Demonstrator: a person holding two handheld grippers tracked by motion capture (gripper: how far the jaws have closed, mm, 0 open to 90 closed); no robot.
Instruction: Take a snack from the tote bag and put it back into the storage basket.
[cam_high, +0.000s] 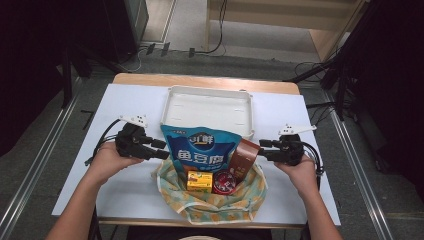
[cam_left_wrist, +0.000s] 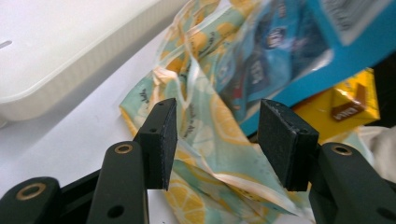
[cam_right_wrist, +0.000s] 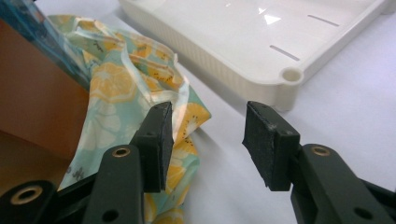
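A lemon-print cloth bag (cam_high: 212, 200) lies open at the table's front middle. In it stand a blue snack pouch (cam_high: 201, 149), a brown packet (cam_high: 244, 159), a yellow box (cam_high: 199, 180) and a red round tin (cam_high: 225, 182). My left gripper (cam_high: 162, 149) is open at the bag's left edge; in the left gripper view the bag's cloth (cam_left_wrist: 215, 135) lies between its jaws, untouched. My right gripper (cam_high: 263, 149) is open beside the brown packet, at the bag's right edge (cam_right_wrist: 140, 88). The brown packet (cam_right_wrist: 32, 88) fills the left of the right gripper view.
A shallow white tray (cam_high: 209, 107) sits empty behind the bag, its corner (cam_right_wrist: 289, 77) close to my right gripper. A white sheet (cam_high: 125, 185) covers the wooden table. Bare sheet lies left and right of the bag.
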